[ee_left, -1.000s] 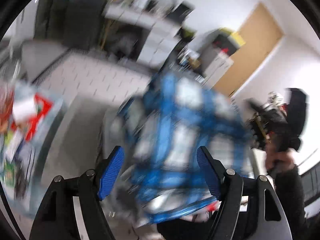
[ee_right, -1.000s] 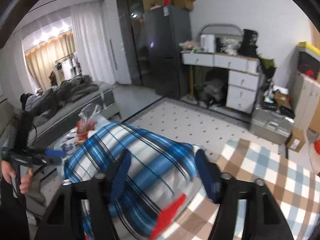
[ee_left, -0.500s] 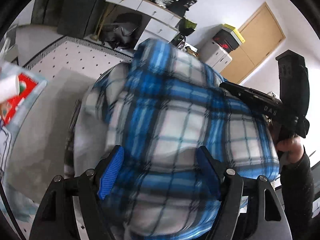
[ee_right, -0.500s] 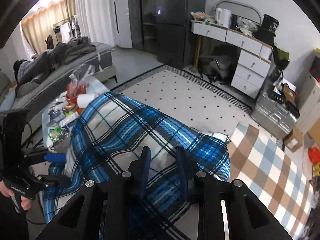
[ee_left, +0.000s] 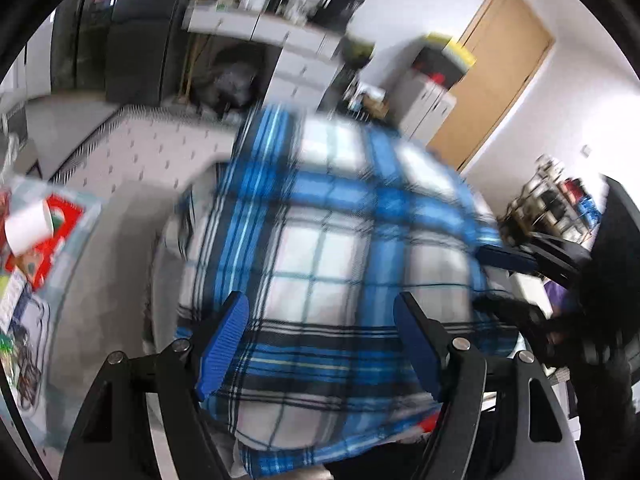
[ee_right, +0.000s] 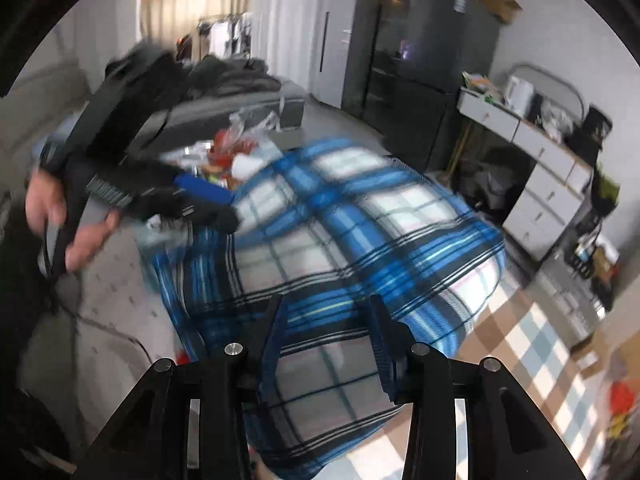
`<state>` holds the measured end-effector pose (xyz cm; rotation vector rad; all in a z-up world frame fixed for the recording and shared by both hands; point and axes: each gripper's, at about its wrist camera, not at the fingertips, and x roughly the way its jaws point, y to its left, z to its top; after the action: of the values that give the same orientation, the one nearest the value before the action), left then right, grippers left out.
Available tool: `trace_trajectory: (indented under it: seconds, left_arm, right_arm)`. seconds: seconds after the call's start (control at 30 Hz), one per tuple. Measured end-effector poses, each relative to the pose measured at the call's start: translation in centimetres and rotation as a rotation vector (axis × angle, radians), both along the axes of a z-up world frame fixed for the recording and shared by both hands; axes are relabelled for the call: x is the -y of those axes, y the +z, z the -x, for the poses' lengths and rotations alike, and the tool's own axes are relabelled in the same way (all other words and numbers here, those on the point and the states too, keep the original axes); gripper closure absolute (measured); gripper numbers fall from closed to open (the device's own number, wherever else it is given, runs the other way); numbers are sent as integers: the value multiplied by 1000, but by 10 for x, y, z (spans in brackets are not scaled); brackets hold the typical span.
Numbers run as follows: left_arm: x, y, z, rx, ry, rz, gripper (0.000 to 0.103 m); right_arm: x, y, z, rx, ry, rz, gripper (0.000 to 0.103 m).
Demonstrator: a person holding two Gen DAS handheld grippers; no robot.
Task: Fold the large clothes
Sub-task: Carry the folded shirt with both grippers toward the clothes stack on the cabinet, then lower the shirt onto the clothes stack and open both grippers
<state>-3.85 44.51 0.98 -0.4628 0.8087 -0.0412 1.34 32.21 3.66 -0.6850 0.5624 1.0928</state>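
A large blue, white and black plaid garment [ee_left: 332, 248] lies spread and bulging in front of both grippers; it also fills the middle of the right wrist view [ee_right: 352, 248]. My left gripper [ee_left: 320, 344] is open, its blue pads wide apart just above the cloth. My right gripper [ee_right: 326, 344] is partly open, its jaws standing over the near edge of the cloth, which shows through the gap. The right gripper shows at the right of the left wrist view [ee_left: 520, 264]. The left gripper and its hand show at the left of the right wrist view [ee_right: 160, 196]. Both views are blurred.
A low table with packets and a white cup [ee_left: 28, 228] stands left of the garment. A white desk with drawers [ee_right: 532, 152], a dark fridge [ee_right: 432, 64] and a grey sofa [ee_right: 240, 88] ring the room. A brown checked rug [ee_right: 532, 344] lies at right.
The right gripper's jaws have opened from nearly shut. The left gripper has swung closer over the garment's left edge. The garment has shifted and both cameras are moving.
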Motion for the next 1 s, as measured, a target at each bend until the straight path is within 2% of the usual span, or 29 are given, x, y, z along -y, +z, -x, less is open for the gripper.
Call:
trace_trajectory:
  seconds: [0.1, 0.17, 0.27, 0.33, 0.43, 0.5, 0.57, 0.6, 0.67, 0.73, 0.83, 0.93, 1.0]
  left_arm:
    - [-7, -19, 2, -8, 41, 39, 32]
    - [-10, -16, 3, -14, 65, 68, 32]
    - [-16, 5, 9, -8, 70, 80, 32]
    - [-18, 27, 11, 47, 72, 87, 32]
    - [-24, 58, -7, 112, 62, 118, 32]
    - [-23, 62, -28, 93, 93, 65, 32]
    - [-22, 49, -47, 32, 128, 23, 32]
    - [-26, 35, -62, -25, 131, 40, 32]
    - [-33, 7, -67, -75, 142, 111, 32]
    - [-37, -5, -66, -52, 146, 131, 32]
    - [-37, -4, -52, -16, 155, 152, 32]
    - [-32, 12, -33, 7, 196, 132, 32]
    - [-21, 24, -12, 27, 225, 77, 32]
  right_arm:
    - [4, -12, 5, 32, -1, -22, 61]
    - [5, -11, 7, 41, 0, -38, 61]
    - [14, 3, 2, -33, -8, -79, 61]
    - [22, 4, 0, -92, 18, -102, 61]
    - [24, -8, -4, -157, 9, -113, 59]
    - [29, -11, -10, -229, -5, -160, 59]
    - [34, -12, -17, -289, -13, -195, 59]
    - [36, -12, -19, -309, -12, -209, 59]
    - [40, -14, -22, -328, -8, -221, 59]
    - [41, -16, -23, -332, -5, -226, 59]
    - [46, -15, -24, -363, -7, -245, 58]
    - [56, -13, -21, -410, -15, -294, 48]
    - [68, -10, -17, -425, -33, -348, 29]
